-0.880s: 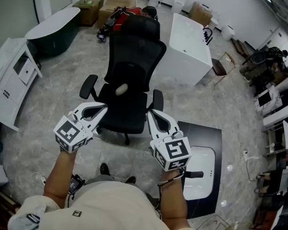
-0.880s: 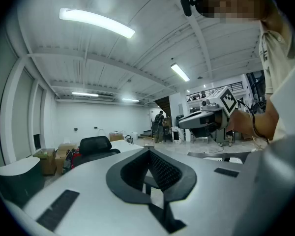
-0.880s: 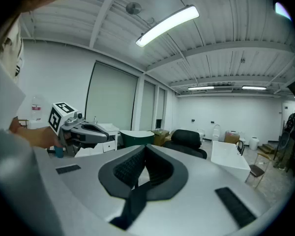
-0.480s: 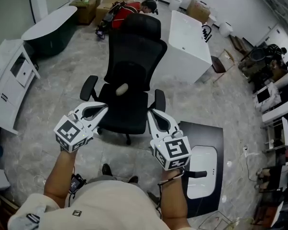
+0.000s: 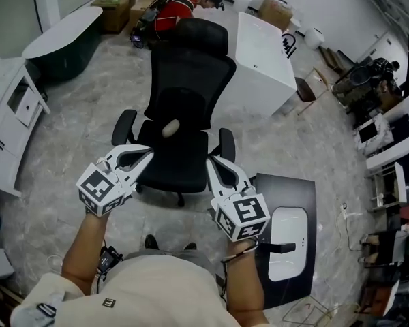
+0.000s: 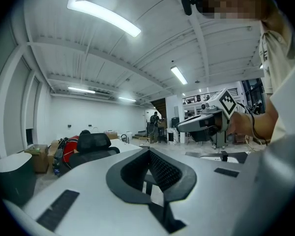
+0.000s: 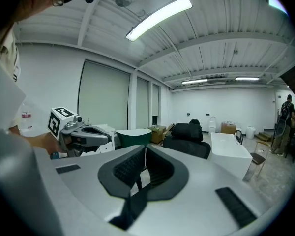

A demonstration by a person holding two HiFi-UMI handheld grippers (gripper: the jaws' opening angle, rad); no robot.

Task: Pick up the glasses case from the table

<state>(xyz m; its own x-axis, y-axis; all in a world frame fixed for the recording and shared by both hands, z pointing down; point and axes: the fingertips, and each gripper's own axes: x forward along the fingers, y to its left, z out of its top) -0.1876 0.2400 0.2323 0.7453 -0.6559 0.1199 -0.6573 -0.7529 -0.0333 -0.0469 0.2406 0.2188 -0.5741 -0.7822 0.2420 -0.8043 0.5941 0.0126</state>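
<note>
A small pale oval case (image 5: 169,129) lies on the seat of a black office chair (image 5: 191,80), in the head view only. My left gripper (image 5: 144,152) hovers at the seat's near left edge, its jaws shut with nothing between them (image 6: 148,150). My right gripper (image 5: 211,161) hangs at the seat's near right edge, also shut and empty (image 7: 145,149). Both point forward, nearly level, a short way short of the case. Each gripper view shows the other gripper: the right gripper (image 6: 206,122) and the left gripper (image 7: 81,134). The case is hidden in both gripper views.
A white tub-like block (image 5: 266,60) stands right of the chair, a dark green tub (image 5: 61,39) and white cabinet (image 5: 7,114) at the left. A dark mat with a white basin (image 5: 286,240) lies by my right foot. A person in red (image 5: 170,5) crouches by cardboard boxes behind.
Both grippers have kept their place and stayed shut. The head view has shifted a little, so the room has slid slightly in the frame.
</note>
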